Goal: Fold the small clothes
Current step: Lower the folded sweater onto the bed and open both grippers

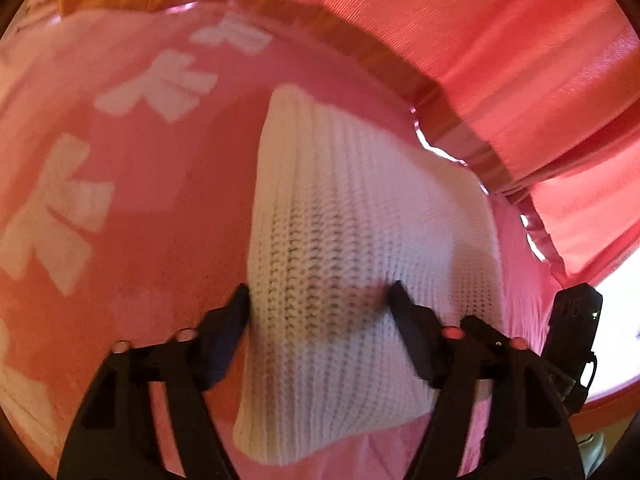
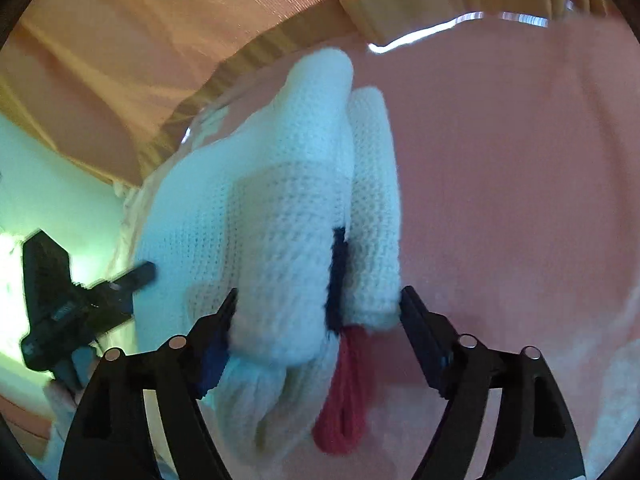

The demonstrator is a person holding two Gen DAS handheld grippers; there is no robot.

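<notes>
A white knitted garment (image 1: 360,248) lies folded on a pink blanket (image 1: 144,184). My left gripper (image 1: 318,300) is open, its two black fingers straddling the near part of the knit. In the right wrist view the same garment (image 2: 264,232) shows a folded sleeve (image 2: 376,200), a navy stripe (image 2: 339,276) and a red knitted edge (image 2: 344,400). My right gripper (image 2: 318,306) is open, with its fingers either side of the garment's near end. The left gripper also shows in the right wrist view (image 2: 140,272), at the garment's left side.
The pink blanket has white flower patterns (image 1: 160,84). Orange-red curtains (image 1: 500,60) hang behind the bed edge, with bright window light (image 1: 616,320) at right. The right gripper's body (image 1: 572,320) shows at the right of the left wrist view.
</notes>
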